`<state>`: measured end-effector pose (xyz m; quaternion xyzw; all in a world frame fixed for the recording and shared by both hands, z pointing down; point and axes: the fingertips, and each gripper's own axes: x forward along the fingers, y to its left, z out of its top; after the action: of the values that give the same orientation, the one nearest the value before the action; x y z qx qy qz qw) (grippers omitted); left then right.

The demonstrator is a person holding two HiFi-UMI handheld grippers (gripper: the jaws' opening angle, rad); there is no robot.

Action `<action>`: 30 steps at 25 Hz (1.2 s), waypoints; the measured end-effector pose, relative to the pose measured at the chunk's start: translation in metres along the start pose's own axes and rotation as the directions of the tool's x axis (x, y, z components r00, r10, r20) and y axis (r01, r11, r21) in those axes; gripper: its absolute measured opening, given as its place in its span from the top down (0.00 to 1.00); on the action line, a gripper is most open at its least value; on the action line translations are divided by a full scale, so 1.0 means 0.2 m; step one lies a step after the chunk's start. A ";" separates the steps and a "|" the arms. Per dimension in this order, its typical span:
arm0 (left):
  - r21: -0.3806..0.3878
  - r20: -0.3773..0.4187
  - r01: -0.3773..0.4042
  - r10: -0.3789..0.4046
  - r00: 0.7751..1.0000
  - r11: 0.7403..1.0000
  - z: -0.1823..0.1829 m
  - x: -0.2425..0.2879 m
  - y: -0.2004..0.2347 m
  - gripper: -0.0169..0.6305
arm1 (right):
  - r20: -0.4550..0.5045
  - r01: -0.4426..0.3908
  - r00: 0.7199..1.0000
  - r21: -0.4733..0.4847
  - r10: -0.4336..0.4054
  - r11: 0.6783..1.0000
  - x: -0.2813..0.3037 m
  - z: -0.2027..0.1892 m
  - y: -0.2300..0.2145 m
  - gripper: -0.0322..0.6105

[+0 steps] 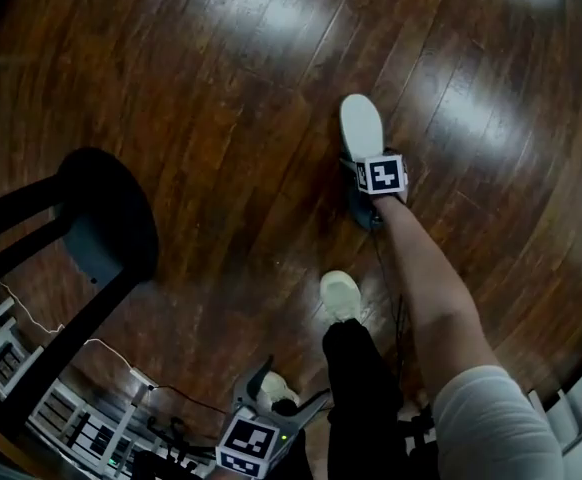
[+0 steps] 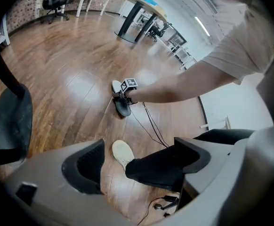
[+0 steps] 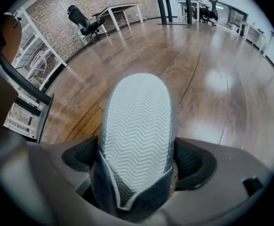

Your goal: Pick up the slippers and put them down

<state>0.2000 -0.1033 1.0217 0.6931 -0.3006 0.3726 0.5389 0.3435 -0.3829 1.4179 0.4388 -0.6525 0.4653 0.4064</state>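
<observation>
A slipper [image 1: 361, 126] with a pale zigzag sole [image 3: 137, 126] and dark upper is held sole-up, out over the wooden floor [image 1: 221, 88]. My right gripper [image 1: 363, 166] is shut on its rear part, with the jaws pressing both sides [image 3: 138, 161]. In the left gripper view the same slipper [image 2: 122, 108] hangs just above the floor under the outstretched arm. Whether a second slipper lies against it cannot be told. My left gripper [image 1: 271, 383] stays low near the person's legs, open and empty [image 2: 137, 161]; between its jaws only a pale shoe [image 2: 122, 152] and a dark trouser leg show.
A black stool [image 1: 106, 218] stands at the left, and white shelving with cables [image 1: 61, 408] at the bottom left. The person's pale shoe [image 1: 339, 293] is planted mid-floor. Desks and an office chair [image 3: 85, 20] line the far wall. A cable [image 2: 149, 126] trails from the right gripper.
</observation>
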 end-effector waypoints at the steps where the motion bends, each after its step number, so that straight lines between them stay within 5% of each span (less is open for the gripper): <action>1: -0.007 0.002 0.005 -0.005 1.000 1.000 0.00 0.00 -0.01 0.26 | 0.010 0.014 1.000 -0.021 -0.014 1.000 -0.03 0.01 0.00 0.13; 5: 0.006 0.018 0.002 -0.002 1.000 1.000 0.05 -0.19 -0.14 0.26 | -0.032 -0.028 0.999 -0.104 0.025 0.994 -0.38 -0.01 0.15 0.10; 8: 0.043 0.032 -0.011 0.010 0.999 0.999 0.13 -0.51 -0.31 0.26 | -0.106 -0.063 0.993 -0.171 0.046 0.983 -0.89 -0.09 0.31 0.11; 11: 0.046 0.120 -0.045 0.039 0.992 0.998 0.26 -0.88 -0.47 0.26 | -0.073 -0.047 0.997 -0.234 0.031 0.971 -1.46 0.04 0.44 0.15; 15: 0.032 0.288 -0.139 0.124 0.950 0.990 0.23 -1.44 -0.58 0.26 | 0.014 -0.018 1.000 -0.356 0.025 0.934 -2.25 0.18 0.68 0.15; 18: -0.028 0.384 -0.190 0.186 0.904 0.981 -0.06 -1.97 -0.65 0.26 | 0.010 -0.083 0.995 -0.411 0.095 0.908 -2.91 -0.02 1.13 0.15; 21: -0.125 0.487 -0.225 0.258 0.834 0.966 -0.47 -2.49 -0.62 0.26 | 0.001 -0.165 0.982 -0.504 0.191 0.848 -3.50 -0.25 1.79 0.15; 26: -0.374 0.638 -0.218 0.420 0.645 0.902 -1.26 -3.26 -0.62 0.26 | -0.046 -0.265 0.939 -0.729 0.342 0.631 -4.32 -0.57 2.80 0.15; 30: -0.486 0.664 -0.218 0.520 0.537 0.846 -1.87 -3.68 -0.62 0.26 | -0.061 -0.285 0.900 -0.832 0.431 0.477 -4.76 -0.96 3.41 0.15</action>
<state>-0.1696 0.3013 0.3914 0.5969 -0.7042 0.0850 0.3749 -0.0099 0.1103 0.3985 0.0858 -0.8993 0.1442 0.4039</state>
